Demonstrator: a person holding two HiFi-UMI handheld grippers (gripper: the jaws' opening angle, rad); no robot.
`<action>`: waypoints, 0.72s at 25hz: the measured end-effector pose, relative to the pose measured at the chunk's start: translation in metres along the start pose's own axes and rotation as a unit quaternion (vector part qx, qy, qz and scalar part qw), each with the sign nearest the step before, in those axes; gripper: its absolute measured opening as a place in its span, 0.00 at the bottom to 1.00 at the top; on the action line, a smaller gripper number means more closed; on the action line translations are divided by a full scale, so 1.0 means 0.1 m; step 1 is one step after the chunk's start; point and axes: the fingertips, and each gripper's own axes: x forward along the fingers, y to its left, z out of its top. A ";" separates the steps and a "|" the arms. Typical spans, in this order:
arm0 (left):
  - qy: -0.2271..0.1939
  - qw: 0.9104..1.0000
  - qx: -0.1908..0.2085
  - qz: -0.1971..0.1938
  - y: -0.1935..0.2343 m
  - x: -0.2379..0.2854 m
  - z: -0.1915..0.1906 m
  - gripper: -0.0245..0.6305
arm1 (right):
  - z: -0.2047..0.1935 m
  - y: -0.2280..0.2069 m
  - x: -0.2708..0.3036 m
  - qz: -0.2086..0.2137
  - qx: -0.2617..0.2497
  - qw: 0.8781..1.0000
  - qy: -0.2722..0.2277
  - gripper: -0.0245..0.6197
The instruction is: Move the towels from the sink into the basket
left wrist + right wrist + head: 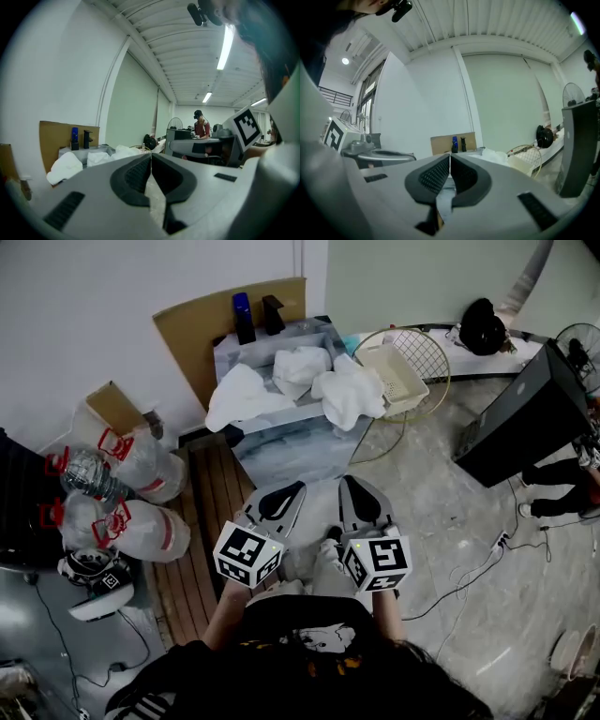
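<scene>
Holding both tools low in front of the body, short of the sink (291,442); no towel lifted yet. The left gripper (296,487) is showing its jaws pressed together with nothing between them. The right gripper (349,482) is sitting the same way, jaws closed on themselves, empty.

Three white towels are lying heaped across the sink top, well ahead of both tools:
- The left towel (242,395) is drooping over the near-left edge.
- The middle towel (300,365) is bunching toward the back.
- The right towel (349,392) is hanging over the right edge, touching or just beside the basket (398,381).

The basket is standing empty at the sink's right side.

Judgement: the right gripper is lying nearer the right towel and the basket, so that pairing is looking like the short carry. The left gripper is facing the left towel more directly. Both would be needing to open and reach forward before any pick.
</scene>
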 end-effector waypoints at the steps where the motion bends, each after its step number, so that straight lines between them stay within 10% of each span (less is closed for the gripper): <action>1: 0.001 1.000 0.000 0.003 0.07 0.12 0.02 0.05 | 0.01 -0.10 0.10 0.001 -0.002 1.000 0.002 0.05; 18: 0.012 0.998 -0.002 0.054 0.75 1.85 0.54 0.05 | 0.31 -1.52 1.45 0.062 0.011 0.998 0.018 0.05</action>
